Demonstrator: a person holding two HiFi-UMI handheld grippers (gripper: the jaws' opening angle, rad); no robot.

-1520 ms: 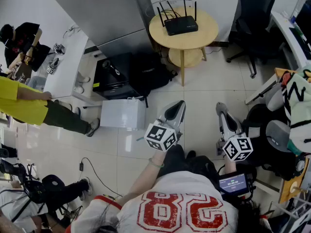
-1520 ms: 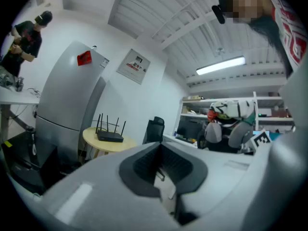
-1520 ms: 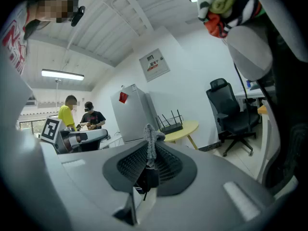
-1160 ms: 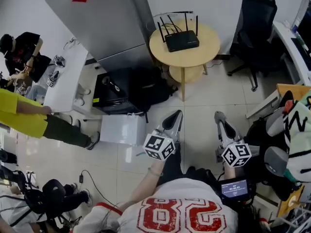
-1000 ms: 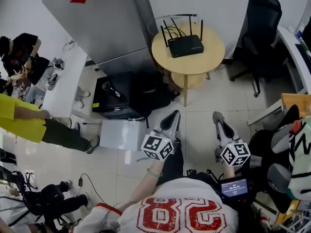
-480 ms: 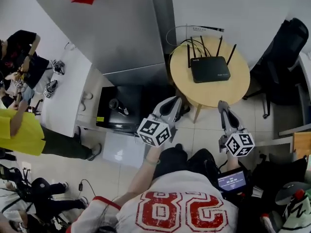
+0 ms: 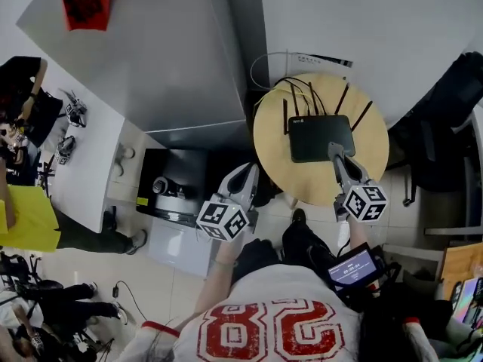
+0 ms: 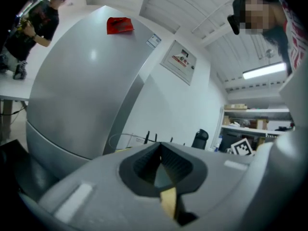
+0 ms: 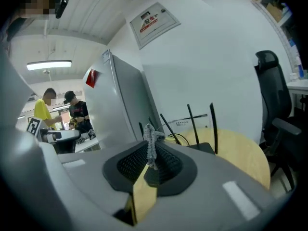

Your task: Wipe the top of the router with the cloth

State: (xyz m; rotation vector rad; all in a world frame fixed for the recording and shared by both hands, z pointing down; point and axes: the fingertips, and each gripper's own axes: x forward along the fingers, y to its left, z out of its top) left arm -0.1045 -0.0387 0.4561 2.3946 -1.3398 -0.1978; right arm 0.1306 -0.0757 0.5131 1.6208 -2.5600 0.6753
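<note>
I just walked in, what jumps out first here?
A black router bristling with antennas sits on a round wooden table. The right gripper reaches over its near edge, jaws pinching a grey cloth. A tall grey cabinet with a red sticker stands left of the table.

Even light from a ceiling lamp [image 9: 49,65], fisheye-warped edges, close jaws blurred.

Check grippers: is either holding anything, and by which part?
Right gripper pinches the cloth by a bunched fold; left gripper is shut on nothing.
</note>
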